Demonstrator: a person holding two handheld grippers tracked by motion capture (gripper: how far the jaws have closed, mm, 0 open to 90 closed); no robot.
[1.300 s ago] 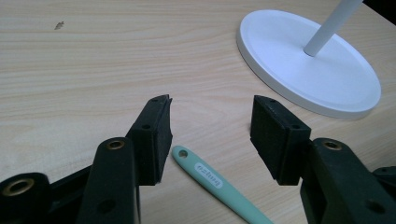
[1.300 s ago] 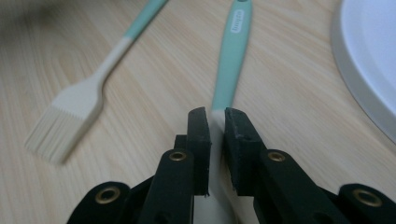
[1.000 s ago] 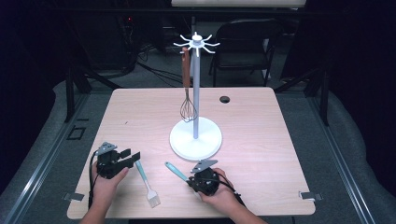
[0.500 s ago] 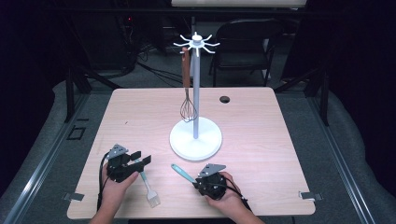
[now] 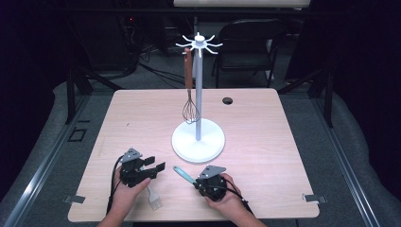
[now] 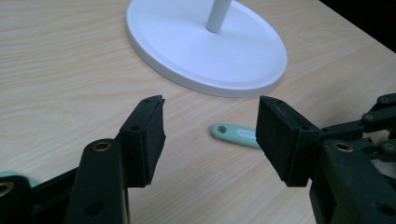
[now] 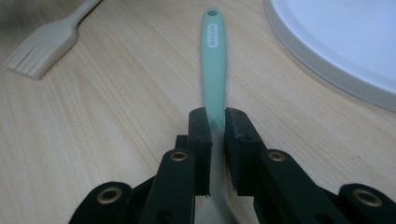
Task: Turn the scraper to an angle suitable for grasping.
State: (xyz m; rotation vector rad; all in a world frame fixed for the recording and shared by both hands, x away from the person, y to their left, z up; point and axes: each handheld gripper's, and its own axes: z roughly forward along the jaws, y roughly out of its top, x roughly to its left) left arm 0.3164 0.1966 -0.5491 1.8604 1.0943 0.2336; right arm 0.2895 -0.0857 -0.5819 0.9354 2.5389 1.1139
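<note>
My right gripper [image 5: 204, 181] is clamped on the mint-green utensil [image 7: 214, 60], its two black pads pressed flat against the handle just where the green runs into a paler part; in the right gripper view the handle stretches straight away from my jaws across the wooden table [image 5: 265, 127], its far end with the small hanging hole lying just short of the white stand base [image 7: 345, 46]. From the high view that same handle pokes out up and to the left of my right hand [image 5: 226, 201], low over the tabletop (whether it touches the wood I cannot tell).

My left gripper [image 5: 152, 170] holds nothing; its jaws have just been opening and now stand wide apart, with bare table between them; in the left gripper view the end of the green handle shows beyond the gap, partly hidden behind one pad, and the round stand base lies farther off.

The pastry brush [image 5: 153, 201] with pale bristles lies flat on the table just beside my left hand [image 5: 126, 194], near the front edge; a whisk [image 5: 190, 111] with a brown handle hangs from a hook on the white stand [image 5: 198, 85], well apart from both grippers.
</note>
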